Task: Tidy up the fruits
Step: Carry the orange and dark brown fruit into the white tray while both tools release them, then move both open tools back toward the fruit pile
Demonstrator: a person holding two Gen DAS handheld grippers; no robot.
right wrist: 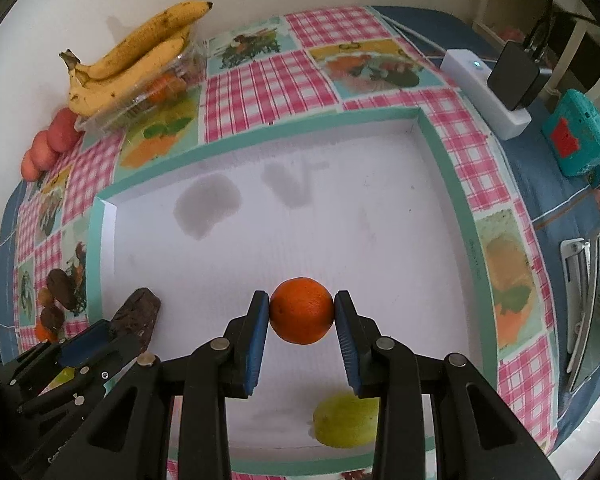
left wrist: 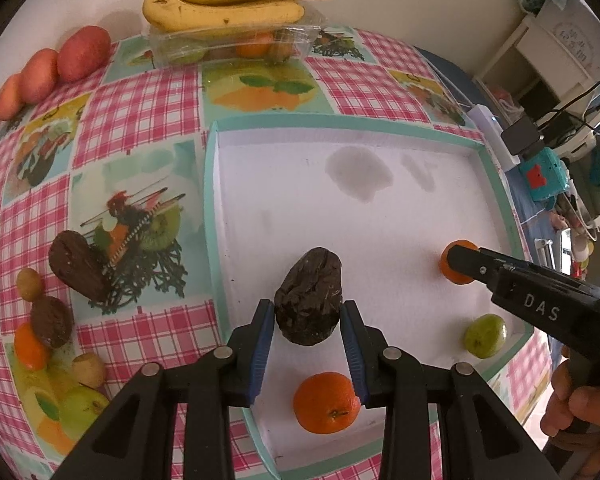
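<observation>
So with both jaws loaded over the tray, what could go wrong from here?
1. The orange is round and pinched only at its sides by the right gripper; it could roll once released.
2. The dark avocado in the left gripper could land on the loose orange nearby.

- The letters "DAS" stand in pale capitals on the black body of the right gripper [left wrist: 460, 258], on the flat side behind its fingers, seen from the left wrist view.
- A white cabinet [left wrist: 568, 40] at the far right of that view bears a round grey stamp or print with characters inside it; they are too blurred to read.
- A teal box [right wrist: 578, 136] beside the white power strip [right wrist: 484, 92] carries a red patch, but no letters on it can be made out.
- Faint small print runs along the teal rim of the tray [right wrist: 470, 248]; it is illegible.
</observation>
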